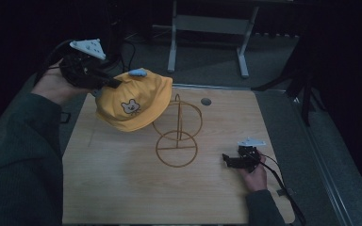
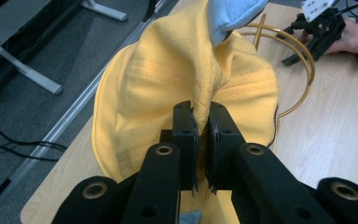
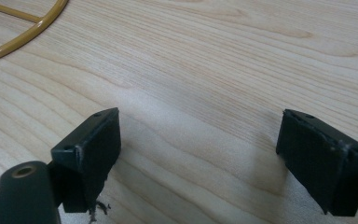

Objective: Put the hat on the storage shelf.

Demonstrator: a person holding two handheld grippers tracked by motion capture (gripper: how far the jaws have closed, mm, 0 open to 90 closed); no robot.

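A yellow cap (image 1: pixel 134 100) with a small bear face and a light blue tab hangs above the table's far left part, partly over the gold wire stand (image 1: pixel 177 136). My left gripper (image 1: pixel 115 84) is shut on a pinched fold of the cap (image 2: pixel 186 79), its pads (image 2: pixel 192 135) squeezing the yellow cloth. The stand's upper ring (image 2: pixel 298 51) curves just beyond the cap. My right gripper (image 1: pixel 226 159) rests near the table's right side, jaws wide open over bare wood (image 3: pixel 200 154), with nothing between them. The stand's base ring (image 3: pixel 23 28) lies off to its left.
The wooden table (image 1: pixel 122 188) has a round grommet hole (image 1: pixel 206 101) at its far edge. Beyond the table stands a grey metal frame (image 1: pixel 207 28) on a dark floor. Cables trail from both grippers.
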